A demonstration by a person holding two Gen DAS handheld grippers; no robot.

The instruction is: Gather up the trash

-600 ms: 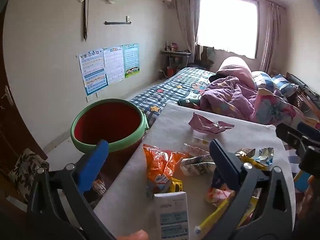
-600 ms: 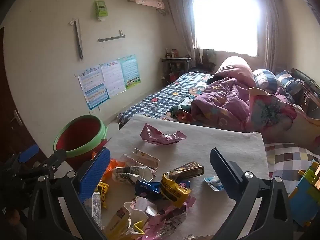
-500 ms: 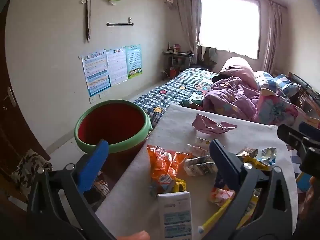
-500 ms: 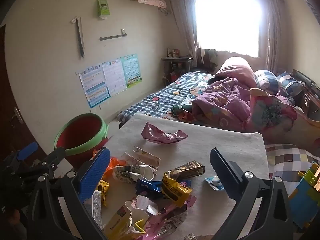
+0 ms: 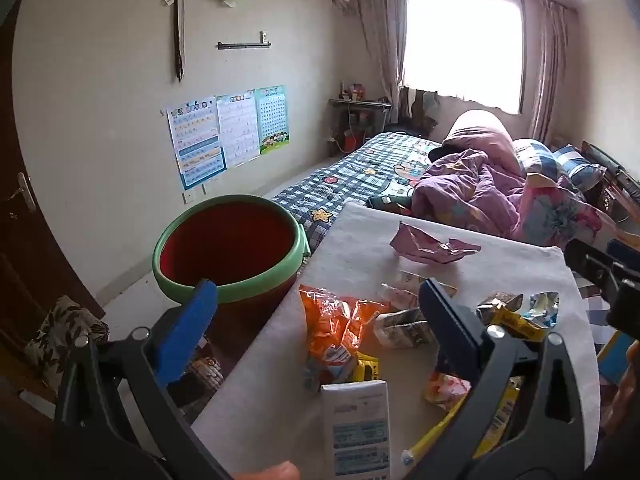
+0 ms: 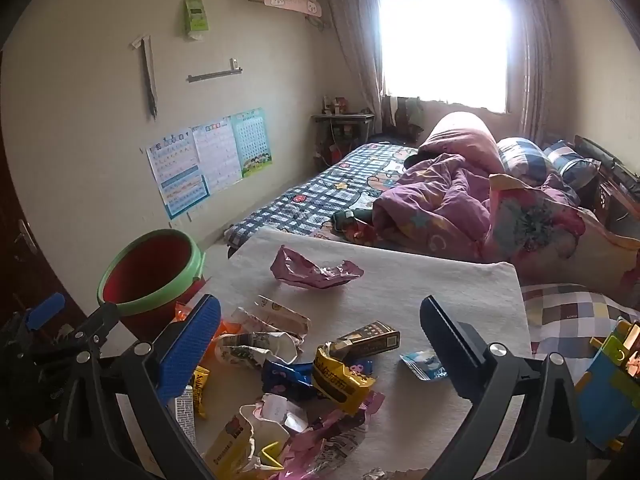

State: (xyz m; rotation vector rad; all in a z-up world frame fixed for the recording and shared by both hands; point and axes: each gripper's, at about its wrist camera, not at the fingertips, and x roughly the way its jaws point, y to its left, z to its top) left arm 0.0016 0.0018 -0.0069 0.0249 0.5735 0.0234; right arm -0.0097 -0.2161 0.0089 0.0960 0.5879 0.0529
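Several wrappers and small cartons lie on a white-covered table (image 5: 360, 248). An orange snack bag (image 5: 332, 324) and a white carton (image 5: 360, 428) lie in front of my open, empty left gripper (image 5: 316, 320). A purple wrapper (image 6: 312, 270) lies farther back. A yellow wrapper (image 6: 340, 376) and a dark small box (image 6: 372, 338) lie between the fingers of my open, empty right gripper (image 6: 320, 328). A red bin with a green rim (image 5: 228, 248) stands left of the table; it also shows in the right wrist view (image 6: 150, 272).
A bed with a plaid sheet and purple quilts (image 6: 420, 192) stands behind the table. A dark door (image 5: 16, 208) is at the left. Posters (image 5: 228, 132) hang on the wall. A checked cushion (image 6: 572, 316) and colourful toys (image 6: 608, 384) lie at the right.
Both views have shifted slightly: the bin and the table trash sit a little to the right in frame now. Both grippers stay open and nothing was picked up.
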